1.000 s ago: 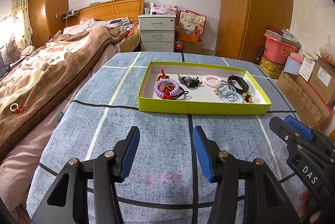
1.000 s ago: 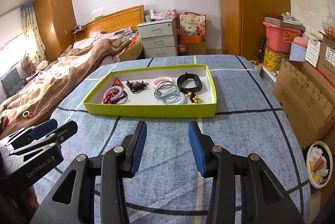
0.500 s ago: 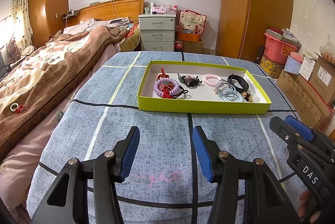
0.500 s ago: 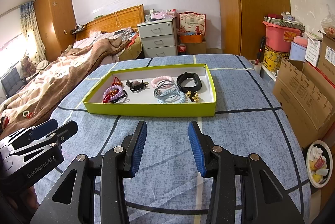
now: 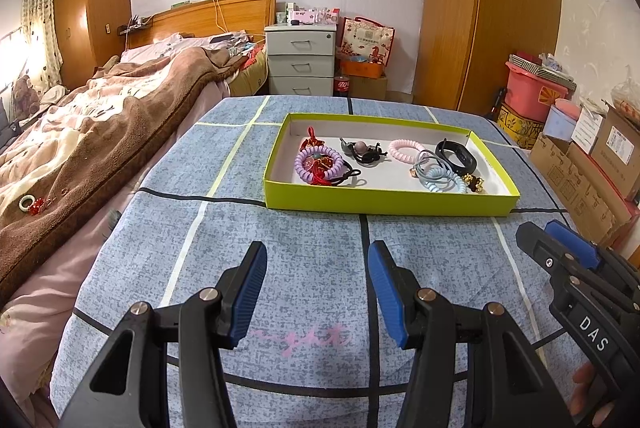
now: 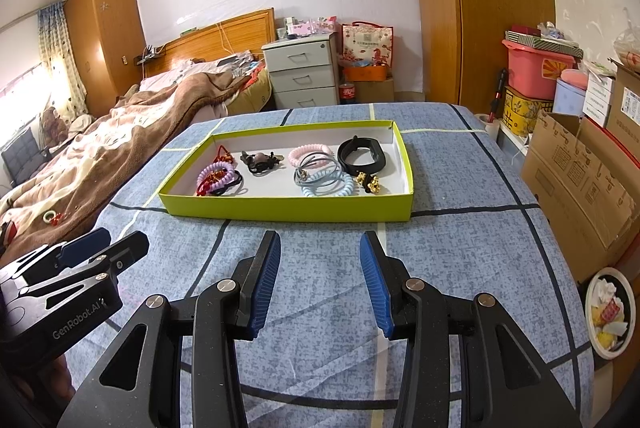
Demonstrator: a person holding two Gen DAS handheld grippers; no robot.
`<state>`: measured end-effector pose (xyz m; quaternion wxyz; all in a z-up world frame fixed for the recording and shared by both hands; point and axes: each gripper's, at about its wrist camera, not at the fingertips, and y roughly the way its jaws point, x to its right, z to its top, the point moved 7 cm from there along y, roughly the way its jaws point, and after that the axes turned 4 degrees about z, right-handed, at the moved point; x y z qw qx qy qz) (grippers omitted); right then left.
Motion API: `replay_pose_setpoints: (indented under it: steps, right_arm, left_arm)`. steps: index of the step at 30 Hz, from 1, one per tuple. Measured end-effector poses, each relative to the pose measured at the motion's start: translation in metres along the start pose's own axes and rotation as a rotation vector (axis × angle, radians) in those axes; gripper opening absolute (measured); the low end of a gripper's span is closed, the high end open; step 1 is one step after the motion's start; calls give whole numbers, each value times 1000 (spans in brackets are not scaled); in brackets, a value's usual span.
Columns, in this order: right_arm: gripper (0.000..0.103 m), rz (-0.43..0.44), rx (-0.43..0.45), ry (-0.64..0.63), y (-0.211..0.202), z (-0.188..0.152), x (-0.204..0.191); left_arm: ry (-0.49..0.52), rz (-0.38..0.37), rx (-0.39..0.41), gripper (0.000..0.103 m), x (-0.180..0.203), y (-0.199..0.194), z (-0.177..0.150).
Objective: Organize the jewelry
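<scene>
A shallow yellow-green tray point(image 5: 384, 203) point(image 6: 280, 208) lies on the blue checked table. Inside it are a purple coil band with red cord point(image 5: 318, 163) point(image 6: 216, 176), a black clip point(image 5: 362, 151) point(image 6: 259, 160), a pink coil band point(image 5: 406, 149) point(image 6: 309, 151), a light blue coil band point(image 5: 442, 177) point(image 6: 330, 184), a black wristband point(image 5: 456, 152) point(image 6: 362, 155) and a gold charm point(image 5: 473, 183) point(image 6: 369, 183). My left gripper point(image 5: 314, 264) point(image 6: 102, 248) and right gripper point(image 6: 319, 252) point(image 5: 552, 234) are open and empty, side by side in front of the tray.
A bed with a brown blanket point(image 5: 100, 131) runs along the table's left side, with a small ring and red item point(image 5: 31, 204) on it. Cardboard boxes point(image 6: 580, 179) and a bowl point(image 6: 610, 312) stand off the right edge. A grey drawer unit point(image 5: 301, 57) stands behind.
</scene>
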<state>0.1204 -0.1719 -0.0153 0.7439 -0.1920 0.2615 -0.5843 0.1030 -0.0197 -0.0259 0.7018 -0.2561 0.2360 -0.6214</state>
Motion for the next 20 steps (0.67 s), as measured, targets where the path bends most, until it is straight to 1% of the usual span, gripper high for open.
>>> replay_pose_setpoints:
  steps: [20]
  right_arm:
    - [42,-1,0,2,-1,-1,0]
  left_arm:
    - [5,-1,6,55,2,-3,0]
